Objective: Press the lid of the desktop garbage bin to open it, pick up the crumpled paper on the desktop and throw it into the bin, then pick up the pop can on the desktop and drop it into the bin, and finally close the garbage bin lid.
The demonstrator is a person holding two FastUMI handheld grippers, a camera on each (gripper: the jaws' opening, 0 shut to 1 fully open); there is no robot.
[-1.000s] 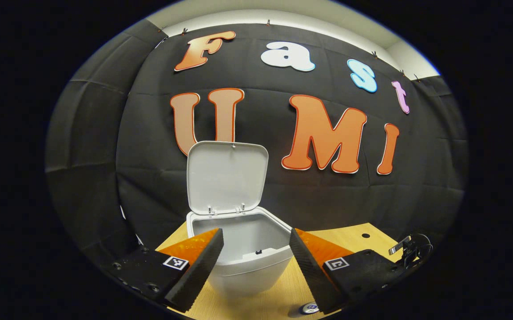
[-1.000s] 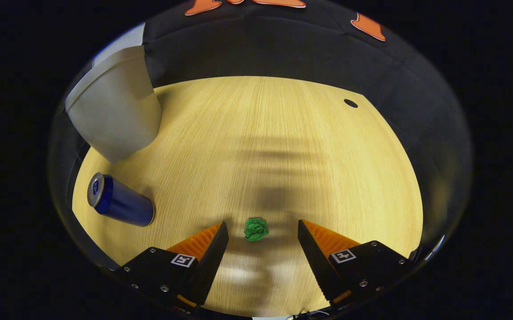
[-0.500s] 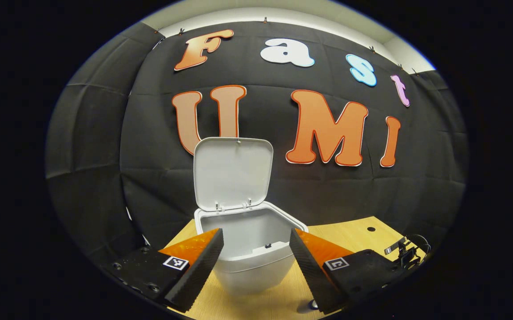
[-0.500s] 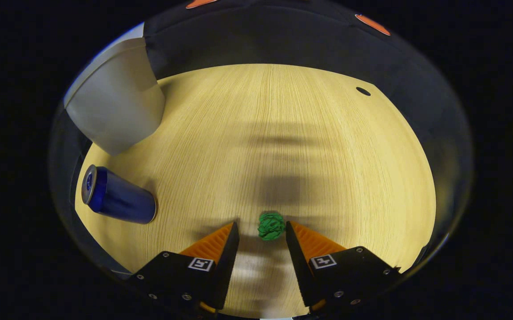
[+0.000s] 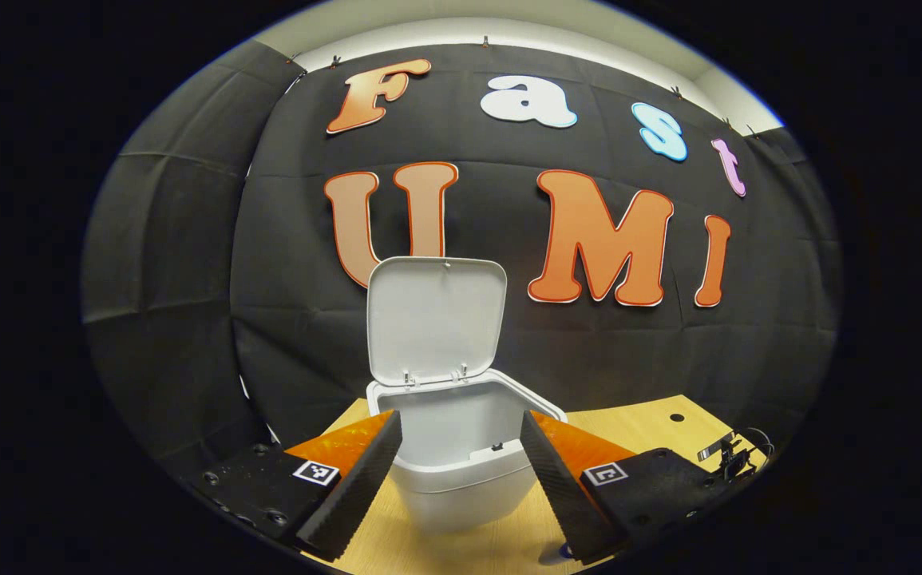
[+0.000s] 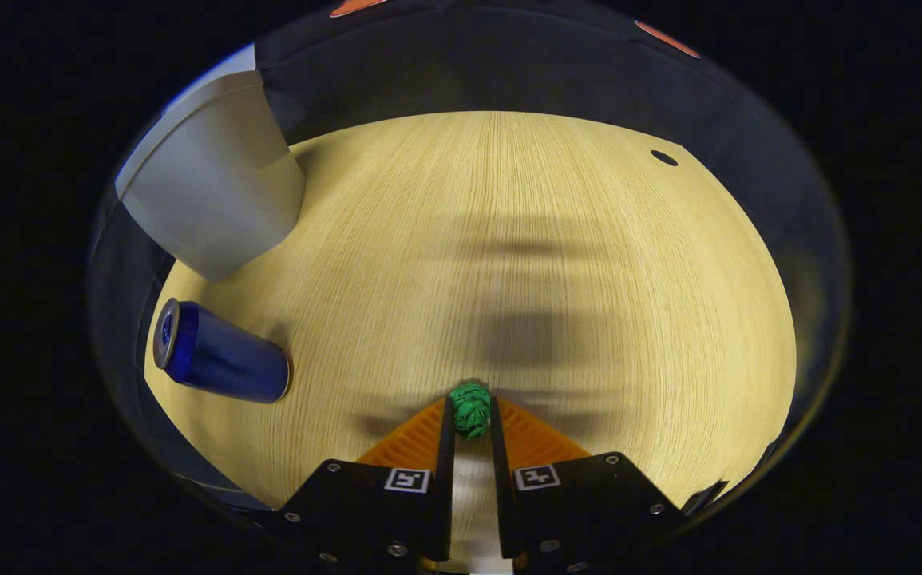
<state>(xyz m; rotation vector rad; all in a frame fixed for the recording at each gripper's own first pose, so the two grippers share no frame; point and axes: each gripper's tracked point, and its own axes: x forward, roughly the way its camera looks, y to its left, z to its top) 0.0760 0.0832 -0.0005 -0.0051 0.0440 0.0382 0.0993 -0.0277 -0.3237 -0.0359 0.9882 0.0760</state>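
A small green crumpled paper (image 6: 471,409) sits on the wooden desktop (image 6: 556,224), and my right gripper (image 6: 470,415) is shut on it, both fingers pressing its sides. A blue pop can (image 6: 219,364) lies on its side at the left of the right gripper view. The white bin (image 6: 209,200) stands behind the can. In the left gripper view the bin (image 5: 461,471) stands straight ahead with its lid (image 5: 435,319) raised upright. My left gripper (image 5: 461,439) hangs open in front of the bin's rim with nothing between its fingers.
A small dark hole (image 6: 663,157) marks the desktop near its far right edge. The black cloth wall rises right behind the bin. A metal clip with cables (image 5: 726,455) sits at the desk's right edge in the left gripper view.
My right gripper's fingers have come together from wide apart onto the green paper. The left gripper has drifted slightly, so the bin sits a bit more to the right in its view.
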